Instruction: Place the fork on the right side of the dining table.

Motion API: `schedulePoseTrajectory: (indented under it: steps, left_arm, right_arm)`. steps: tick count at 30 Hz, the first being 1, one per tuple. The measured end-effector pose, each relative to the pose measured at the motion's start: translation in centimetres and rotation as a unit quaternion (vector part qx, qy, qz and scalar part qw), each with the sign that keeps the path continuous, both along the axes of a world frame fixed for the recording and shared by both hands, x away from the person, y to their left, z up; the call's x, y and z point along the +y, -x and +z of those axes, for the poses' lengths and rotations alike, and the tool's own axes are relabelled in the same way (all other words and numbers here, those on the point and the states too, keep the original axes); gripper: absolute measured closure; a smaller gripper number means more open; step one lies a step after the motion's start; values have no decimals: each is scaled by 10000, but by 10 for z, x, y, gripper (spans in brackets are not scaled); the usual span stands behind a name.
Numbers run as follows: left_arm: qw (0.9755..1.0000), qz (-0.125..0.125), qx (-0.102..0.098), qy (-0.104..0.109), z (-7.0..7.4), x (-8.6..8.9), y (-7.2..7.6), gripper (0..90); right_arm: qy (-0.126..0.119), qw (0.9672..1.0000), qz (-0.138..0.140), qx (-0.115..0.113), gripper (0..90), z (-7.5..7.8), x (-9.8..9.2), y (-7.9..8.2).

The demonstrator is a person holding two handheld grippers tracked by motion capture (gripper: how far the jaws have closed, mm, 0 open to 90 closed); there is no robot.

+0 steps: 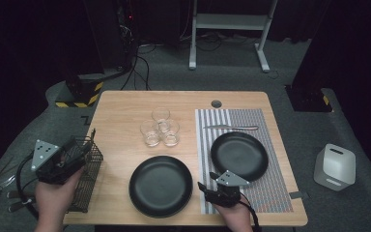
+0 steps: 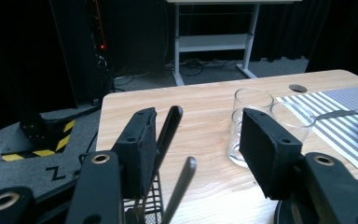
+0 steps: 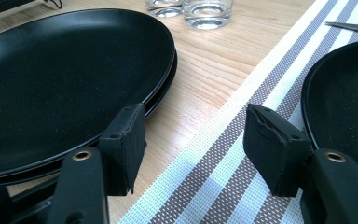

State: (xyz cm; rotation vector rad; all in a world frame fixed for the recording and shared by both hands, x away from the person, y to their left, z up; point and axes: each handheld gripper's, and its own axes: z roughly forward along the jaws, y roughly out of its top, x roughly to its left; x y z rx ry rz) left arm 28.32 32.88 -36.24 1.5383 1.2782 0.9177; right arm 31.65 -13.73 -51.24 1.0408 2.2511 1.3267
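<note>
Left gripper view, left gripper (image 2: 193, 149) gaped empty above black wire basket (image 2: 149, 205), dark utensil handles (image 2: 168, 135) beside its jaw; right gripper (image 3: 191, 149) open between round black plates (image 3: 65, 79).

Lab or studio: black curtains (image 1: 24, 38), floor cables (image 1: 142, 63), hazard-striped base (image 1: 79, 94).

matt black plates (image 3: 65, 79), clear smooth glasses (image 1: 160, 127), woven striped placemat (image 3: 223, 172), wood-grain table (image 1: 121, 111).

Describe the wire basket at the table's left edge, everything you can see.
The wire basket is a black, upright mesh caddy standing at the wooden table's left edge, near the front corner. Dark utensil handles rise out of it beside the left claw, whose jaws stand open just above it. The left hand is alongside.
</note>
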Motion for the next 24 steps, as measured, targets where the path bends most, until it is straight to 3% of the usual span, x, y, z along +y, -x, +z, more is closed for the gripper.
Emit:
schedulePoseTrajectory:
  steps: [6,10,13,24]
  left_arm:
    - [9999,-74,86,66,1,4,-5,457]
    - [9997,-74,204,-110,-3,0,-9,476]
    - [9993,-36,356,-119,-7,1,-11,482]
    - [9983,-32,530,-242,-14,1,-13,546]
  right_arm:
    - [-8,10000,-11,27,392,-1,0,0]
    - [-14,10000,2,33,394,-1,-1,0]
    - [-54,10000,-9,69,396,-2,-1,-1]
    - [-142,9998,-44,126,401,-3,-3,-2]
